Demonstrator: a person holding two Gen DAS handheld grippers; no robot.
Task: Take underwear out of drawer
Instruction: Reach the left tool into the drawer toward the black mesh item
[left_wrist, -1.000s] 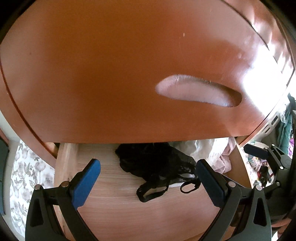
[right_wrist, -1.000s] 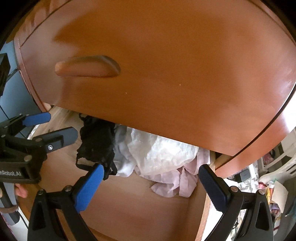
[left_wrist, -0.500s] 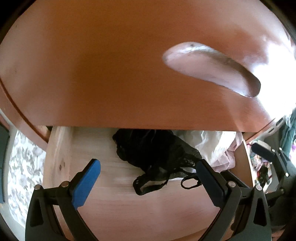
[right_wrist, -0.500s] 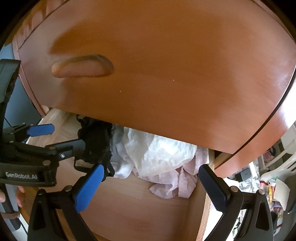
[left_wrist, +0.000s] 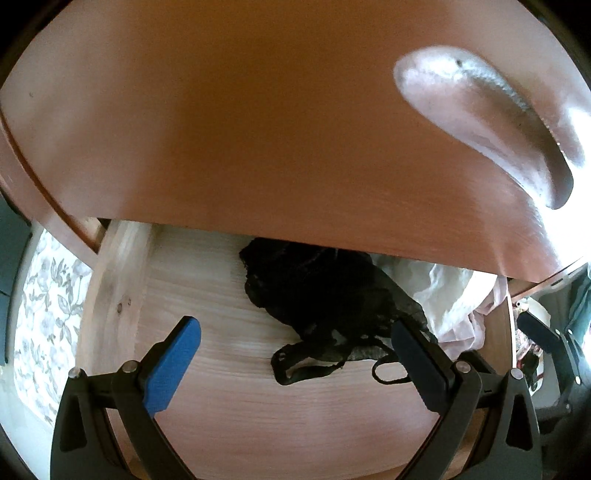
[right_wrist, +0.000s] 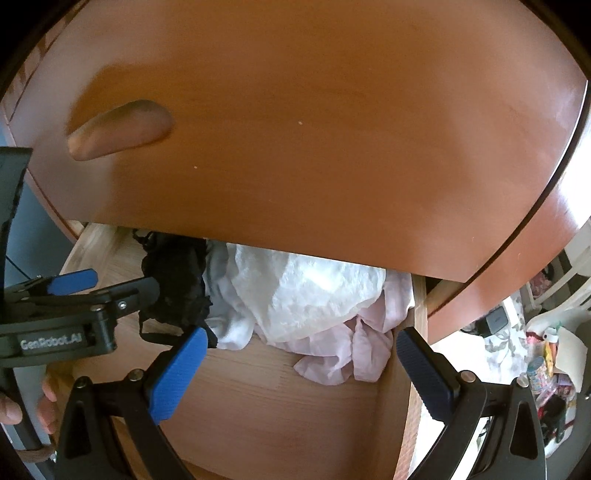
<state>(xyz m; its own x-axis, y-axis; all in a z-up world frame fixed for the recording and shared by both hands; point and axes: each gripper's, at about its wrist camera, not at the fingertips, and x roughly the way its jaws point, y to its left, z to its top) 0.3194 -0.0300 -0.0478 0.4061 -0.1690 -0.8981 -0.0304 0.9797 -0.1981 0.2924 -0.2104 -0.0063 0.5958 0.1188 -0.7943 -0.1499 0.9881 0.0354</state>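
Observation:
The open drawer (left_wrist: 229, 391) has a pale wood floor. Black lace underwear (left_wrist: 325, 299) lies bunched on it under the closed drawer front above. My left gripper (left_wrist: 295, 332) is open and low in the drawer, with its right finger against the lace's edge and its straps between the fingers. In the right wrist view the left gripper (right_wrist: 125, 280) reaches in from the left to the black underwear (right_wrist: 177, 284). My right gripper (right_wrist: 301, 339) is open and empty, in front of white and pink clothes (right_wrist: 306, 299).
A red-brown drawer front (left_wrist: 258, 110) with a recessed handle (left_wrist: 480, 122) overhangs the back of the open drawer. The drawer's right wall (right_wrist: 419, 306) stands beside the pink cloth. A hand (right_wrist: 11, 406) holds the left gripper. Floral fabric (left_wrist: 48, 314) lies left of the cabinet.
My left gripper has moved forward and down into the drawer, closing in on the black underwear. The right gripper has barely shifted. Both stay open.

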